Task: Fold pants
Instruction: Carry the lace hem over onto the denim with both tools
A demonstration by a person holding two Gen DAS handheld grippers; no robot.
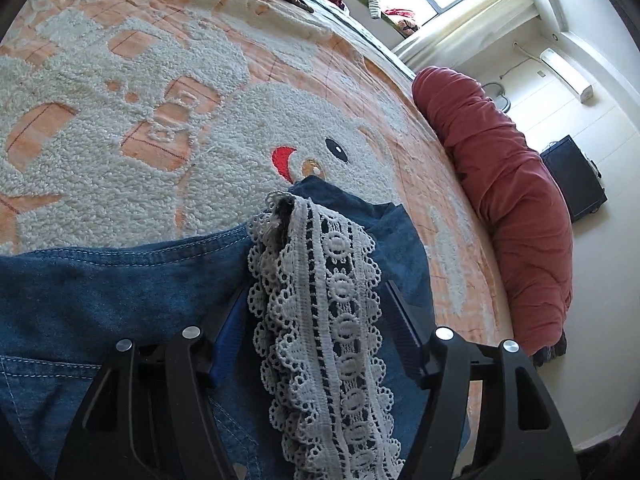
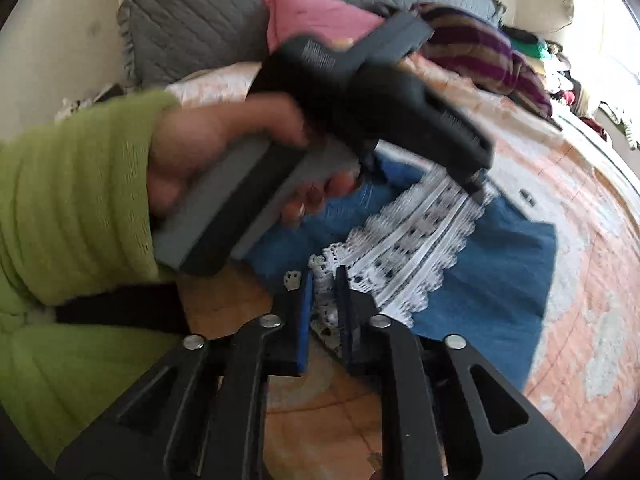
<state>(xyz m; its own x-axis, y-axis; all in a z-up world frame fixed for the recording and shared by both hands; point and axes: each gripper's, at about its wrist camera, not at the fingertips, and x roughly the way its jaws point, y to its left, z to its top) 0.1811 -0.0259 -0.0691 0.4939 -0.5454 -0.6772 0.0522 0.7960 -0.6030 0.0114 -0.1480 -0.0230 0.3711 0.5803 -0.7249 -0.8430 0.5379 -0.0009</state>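
Note:
Blue denim pants (image 1: 100, 280) (image 2: 500, 280) with a white lace trim (image 1: 340, 320) (image 2: 416, 240) lie on an orange and white fleecy bed cover (image 1: 120, 120). My left gripper (image 1: 316, 292) is open and straddles the lace strip. Its fingers (image 1: 400, 320) stand on either side, apart from the lace, which runs on past them to a bunched end. In the right wrist view a hand in a green sleeve (image 2: 72, 200) holds that left gripper (image 2: 476, 180), blurred, tip down on the far end of the lace. My right gripper (image 2: 324, 276) is shut on the near end of the lace.
A long red bolster (image 1: 500, 200) lies along the bed's right edge, with a dark box (image 1: 572, 176) on the floor beyond it. At the head of the bed are a grey quilted pillow (image 2: 200, 12), a pink pillow (image 2: 312, 12) and striped cloth (image 2: 480, 56).

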